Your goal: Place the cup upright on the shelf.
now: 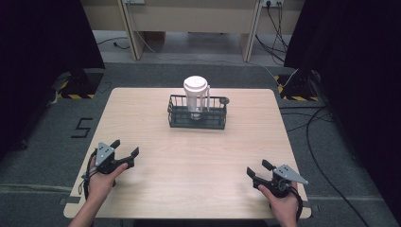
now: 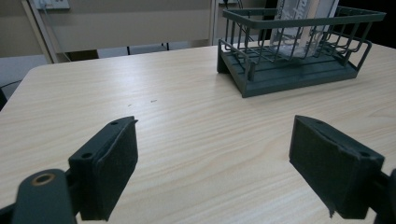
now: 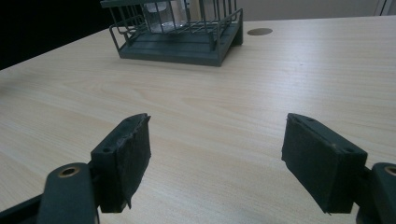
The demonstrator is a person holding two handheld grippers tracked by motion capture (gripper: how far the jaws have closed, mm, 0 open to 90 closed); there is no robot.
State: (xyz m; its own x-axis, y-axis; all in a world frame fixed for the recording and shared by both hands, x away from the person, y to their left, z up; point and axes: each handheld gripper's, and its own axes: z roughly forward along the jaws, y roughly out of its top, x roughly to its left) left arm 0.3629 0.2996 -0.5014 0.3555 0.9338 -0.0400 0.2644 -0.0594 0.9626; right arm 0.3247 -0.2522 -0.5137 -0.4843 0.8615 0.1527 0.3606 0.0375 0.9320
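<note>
A clear plastic jug with a white lid [image 1: 196, 97] stands upright inside a dark wire basket [image 1: 176, 118] at the table's far middle. The basket [image 2: 299, 77] shows at the upper right of the left gripper view with the jug [image 2: 306, 21] in it, and the basket [image 3: 180, 46] shows at the top of the right gripper view. My left gripper [image 1: 125, 150] rests near the front left of the table, open and empty. At the front right, my right gripper [image 1: 258, 170] is open too, with nothing between its jaws. Both stand well short of the basket.
The light wooden table [image 1: 198, 156] is bare between the grippers and the basket. A round cable hole [image 3: 259, 31] lies beside the basket's far right corner. Cables [image 1: 326, 175] run across the floor to the right, and black curtains flank both sides.
</note>
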